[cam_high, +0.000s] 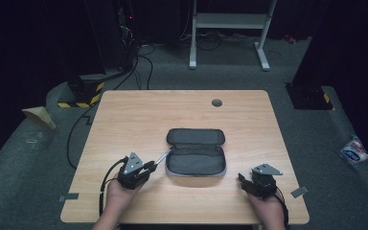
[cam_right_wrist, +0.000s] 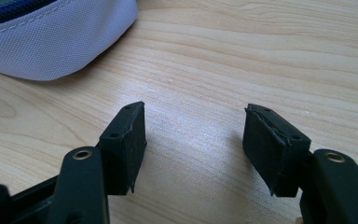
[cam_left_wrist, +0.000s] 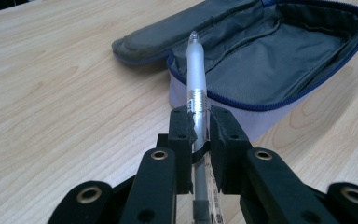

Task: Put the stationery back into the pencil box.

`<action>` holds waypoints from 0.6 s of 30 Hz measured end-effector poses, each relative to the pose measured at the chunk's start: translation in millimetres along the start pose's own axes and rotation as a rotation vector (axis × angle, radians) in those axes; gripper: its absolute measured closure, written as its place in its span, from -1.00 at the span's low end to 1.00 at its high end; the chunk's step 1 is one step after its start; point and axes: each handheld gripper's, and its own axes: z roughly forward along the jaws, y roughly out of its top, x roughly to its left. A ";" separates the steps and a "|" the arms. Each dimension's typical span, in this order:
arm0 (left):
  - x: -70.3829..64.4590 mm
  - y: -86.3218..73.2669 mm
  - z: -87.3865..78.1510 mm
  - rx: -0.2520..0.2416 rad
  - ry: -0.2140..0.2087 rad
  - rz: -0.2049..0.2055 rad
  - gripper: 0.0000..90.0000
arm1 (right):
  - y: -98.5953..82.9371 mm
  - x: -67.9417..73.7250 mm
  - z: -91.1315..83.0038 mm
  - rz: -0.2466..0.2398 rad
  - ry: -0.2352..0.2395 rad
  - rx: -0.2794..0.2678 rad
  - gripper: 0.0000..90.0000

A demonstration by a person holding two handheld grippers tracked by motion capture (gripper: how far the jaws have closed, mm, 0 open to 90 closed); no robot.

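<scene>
A grey pencil case (cam_high: 196, 152) with a blue zip lies open in the middle of the wooden table (cam_high: 139, 120), its lid folded back. My left gripper (cam_high: 149, 166) sits just left of the case, shut on a frosted white pen (cam_high: 161, 157). In the left gripper view the pen (cam_left_wrist: 196, 74) points up from the left gripper (cam_left_wrist: 199, 122) toward the case's open pocket (cam_left_wrist: 279, 56). My right gripper (cam_high: 242, 180) rests near the front right of the case. In the right gripper view the right gripper (cam_right_wrist: 193, 140) stands open over bare wood, with the case's pale corner (cam_right_wrist: 56, 37) at upper left.
A round grey cable port (cam_high: 216, 102) is set in the table's far side. Beyond the table stand a white desk frame (cam_high: 230, 28) and black equipment with cables (cam_high: 120, 43). A plastic packet (cam_high: 354, 151) lies on the floor at the right.
</scene>
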 end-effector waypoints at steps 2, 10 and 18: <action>-1.2 5.4 1.5 0.000 -0.001 0.011 0.76 | 0.1 -0.1 0.1 -0.001 0.001 0.000 -0.14; -6.6 23.5 9.0 -0.014 -0.027 0.021 0.76 | 0.0 0.5 0.0 0.000 0.004 0.001 -0.14; -7.0 35.0 14.1 -0.021 -0.041 0.030 0.76 | -0.2 0.8 -0.2 -0.001 0.003 0.001 -0.14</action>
